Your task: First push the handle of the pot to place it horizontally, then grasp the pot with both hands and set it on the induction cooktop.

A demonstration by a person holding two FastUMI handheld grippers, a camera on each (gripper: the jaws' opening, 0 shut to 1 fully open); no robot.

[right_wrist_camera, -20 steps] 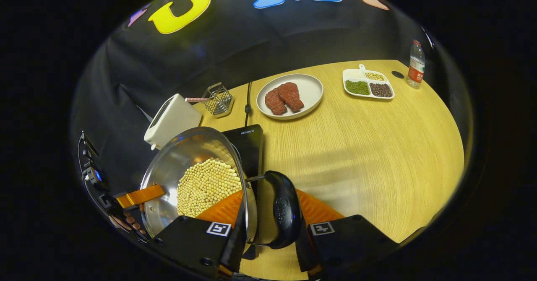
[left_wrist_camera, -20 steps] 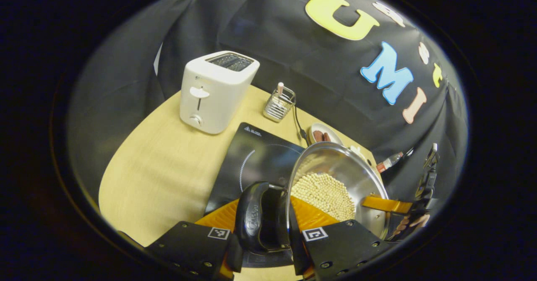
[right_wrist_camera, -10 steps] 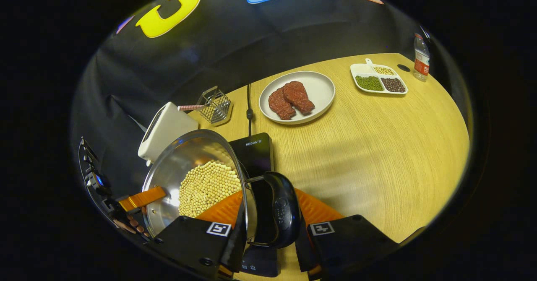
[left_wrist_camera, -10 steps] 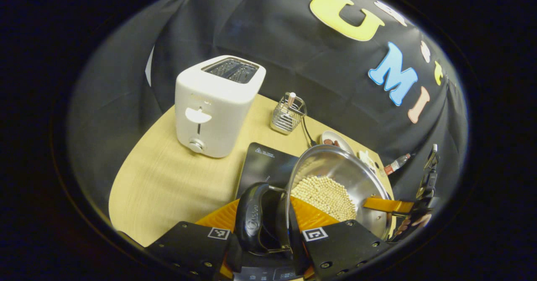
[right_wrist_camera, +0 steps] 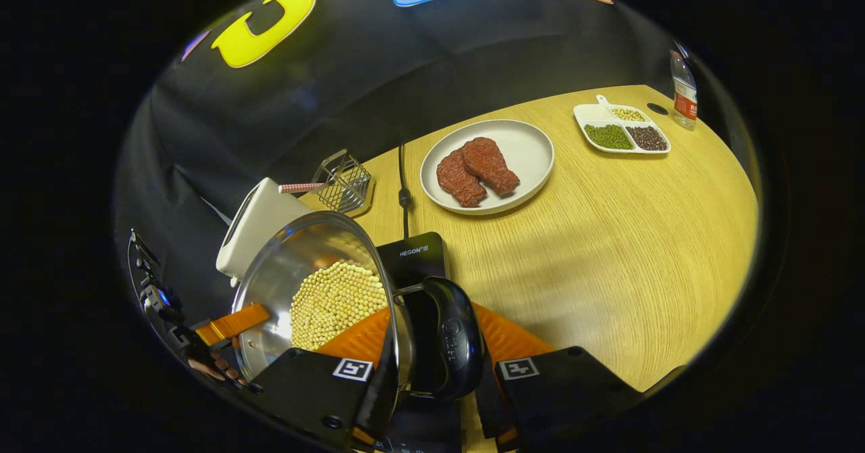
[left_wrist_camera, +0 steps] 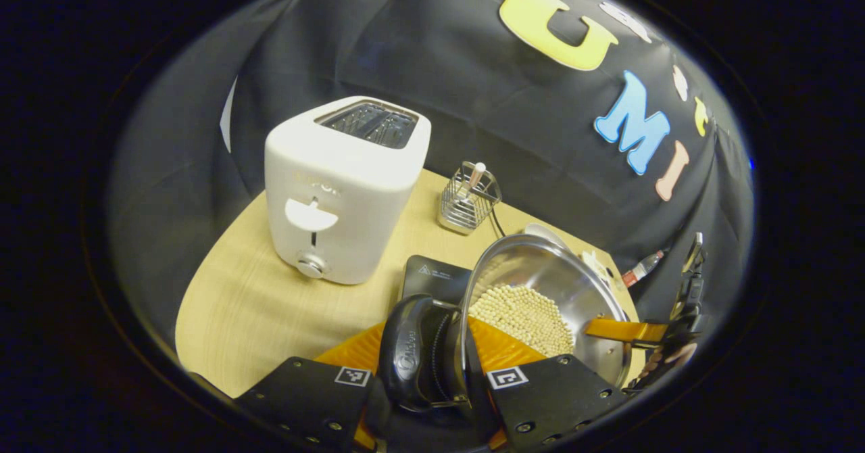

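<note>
- Pot [left_wrist_camera: 540, 291] of bright steel, holding pale round beans [left_wrist_camera: 524, 318], sits between the two claws, over the black induction cooktop [left_wrist_camera: 436, 278] on the wooden surface [left_wrist_camera: 250, 318].
- Left claw [left_wrist_camera: 426, 389] pinches the pot's black side handle [left_wrist_camera: 412, 355], one finger on either side of it.
- In the left gripper view the right claw [left_wrist_camera: 625, 331] shows at the pot's far rim, with a person's fingers behind it.
- Right claw [right_wrist_camera: 432, 382] pinches the other black handle [right_wrist_camera: 456, 345], the pot's rim [right_wrist_camera: 385, 304] just left of it.
- In the right gripper view the cooktop [right_wrist_camera: 415, 260] juts out from behind the pot, its cord running toward the wall.
- White toaster [left_wrist_camera: 344, 186] stands left of the cooktop, near it.
- Wire basket [left_wrist_camera: 467, 199] with a pale stick in it stands behind the cooktop.
- White plate [right_wrist_camera: 530, 149] carrying two reddish meat pieces [right_wrist_camera: 476, 169] lies beyond the cooktop.
- Divided tray [right_wrist_camera: 622, 128] of green, dark and pale beans lies farther right, a bottle [right_wrist_camera: 684, 91] beside it.
</note>
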